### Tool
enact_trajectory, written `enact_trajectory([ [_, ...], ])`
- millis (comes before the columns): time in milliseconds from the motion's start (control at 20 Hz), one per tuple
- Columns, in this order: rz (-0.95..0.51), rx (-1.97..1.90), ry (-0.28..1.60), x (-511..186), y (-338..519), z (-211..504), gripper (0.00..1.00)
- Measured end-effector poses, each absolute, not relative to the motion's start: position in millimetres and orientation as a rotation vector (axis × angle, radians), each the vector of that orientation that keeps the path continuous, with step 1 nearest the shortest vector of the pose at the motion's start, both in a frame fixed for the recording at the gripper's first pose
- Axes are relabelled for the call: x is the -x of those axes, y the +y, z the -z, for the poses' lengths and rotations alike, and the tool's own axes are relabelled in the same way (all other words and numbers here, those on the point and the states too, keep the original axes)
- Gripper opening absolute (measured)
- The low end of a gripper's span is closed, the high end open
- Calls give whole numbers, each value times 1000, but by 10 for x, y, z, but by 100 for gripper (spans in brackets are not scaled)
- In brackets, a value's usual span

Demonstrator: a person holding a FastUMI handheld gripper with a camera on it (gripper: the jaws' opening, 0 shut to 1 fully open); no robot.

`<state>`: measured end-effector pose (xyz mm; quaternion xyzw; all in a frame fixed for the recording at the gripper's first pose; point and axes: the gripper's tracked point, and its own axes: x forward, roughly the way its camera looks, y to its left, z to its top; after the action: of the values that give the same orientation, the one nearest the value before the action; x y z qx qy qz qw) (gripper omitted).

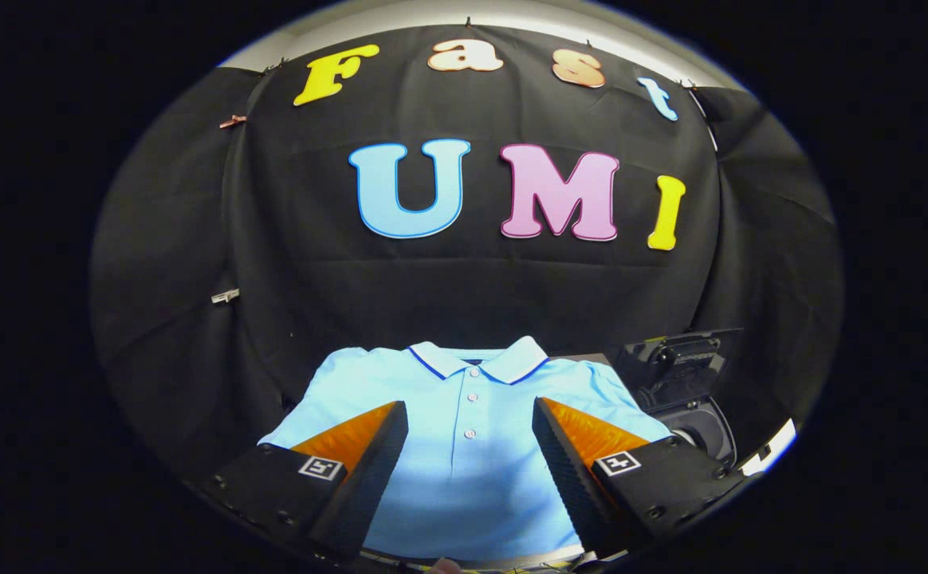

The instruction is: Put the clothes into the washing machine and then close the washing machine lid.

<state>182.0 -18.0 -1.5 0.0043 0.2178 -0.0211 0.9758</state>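
My gripper point(470, 410) is spread wide with nothing in its grasp, its two fingers point(368, 454) raised over a light blue polo shirt point(470, 470) and not touching it. The shirt lies flat and face up between and beyond the fingers, smooth and neatly squared, its short sleeves reaching out to either side. Its white collar point(480, 359), edged with a thin dark blue line, sits at the far end, and a short row of white buttons point(470, 414) runs down the placket straight through the gap between my fingers. Only the shirt's lower hem lies near me, with the chest and collar beyond the fingertips. To the right of the shirt, just past its sleeve and beyond my right finger, stands a dark washing machine point(683, 391), its lid point(679, 351) tilted up and a round opening below it; its details are hard to make out. A black cloth wall point(464, 295) hangs behind everything.
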Motion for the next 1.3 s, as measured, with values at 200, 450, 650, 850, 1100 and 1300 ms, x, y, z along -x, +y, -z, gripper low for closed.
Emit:
enact_trajectory([
  [200,44,27,586,-2129,-233,197,99],
  [450,45,51,779,-2372,-286,485,99],
  [650,58,62,930,-2375,-342,740,99],
  [850,45,24,1061,-2291,-333,989,99],
  [1100,88,-26,1134,-2321,-385,1013,97],
  [1300,84,-19,1159,-2295,-398,979,90],
])
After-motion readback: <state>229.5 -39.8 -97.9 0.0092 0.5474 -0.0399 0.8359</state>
